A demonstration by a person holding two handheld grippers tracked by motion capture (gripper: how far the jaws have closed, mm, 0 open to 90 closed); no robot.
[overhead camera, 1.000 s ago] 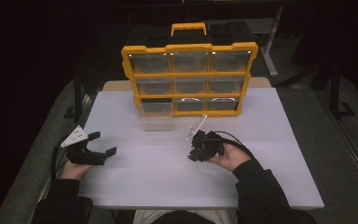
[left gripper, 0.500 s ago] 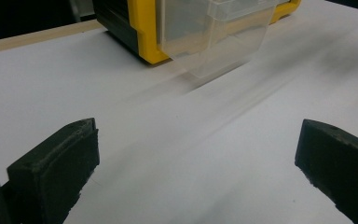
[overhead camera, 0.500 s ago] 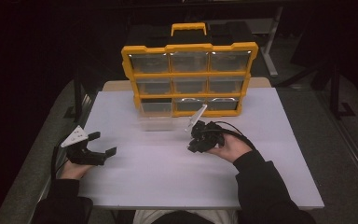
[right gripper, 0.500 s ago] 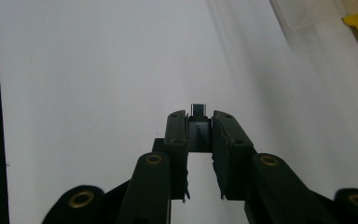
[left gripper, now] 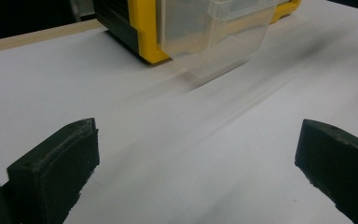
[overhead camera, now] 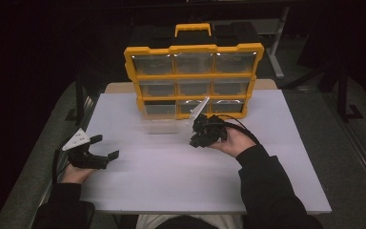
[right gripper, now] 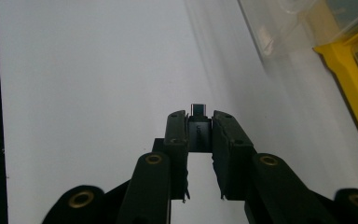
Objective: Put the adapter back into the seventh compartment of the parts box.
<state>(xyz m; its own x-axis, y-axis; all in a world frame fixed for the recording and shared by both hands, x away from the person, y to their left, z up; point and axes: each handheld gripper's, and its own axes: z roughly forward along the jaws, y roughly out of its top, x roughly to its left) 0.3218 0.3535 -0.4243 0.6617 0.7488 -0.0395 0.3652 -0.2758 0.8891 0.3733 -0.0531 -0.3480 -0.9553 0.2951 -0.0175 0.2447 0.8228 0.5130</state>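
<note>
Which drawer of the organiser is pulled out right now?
The bottom-left drawer of the organiser: it juts onto the table, while the other eight sit flush.

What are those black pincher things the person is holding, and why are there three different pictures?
They are hand-held claws, one in each hand. The high view looks down from above the white table. There you see the left claw, the right claw, and a yellow organizer box full of clear little drawers. One clear drawer sticks out at the bottom left of the box.

The other two pictures come from small cameras riding on the claws. In the left gripper view the left claw is wide open with nothing in it, looking at that drawer. In the right gripper view the right claw pinches a small dark adapter plug above the table.
</note>
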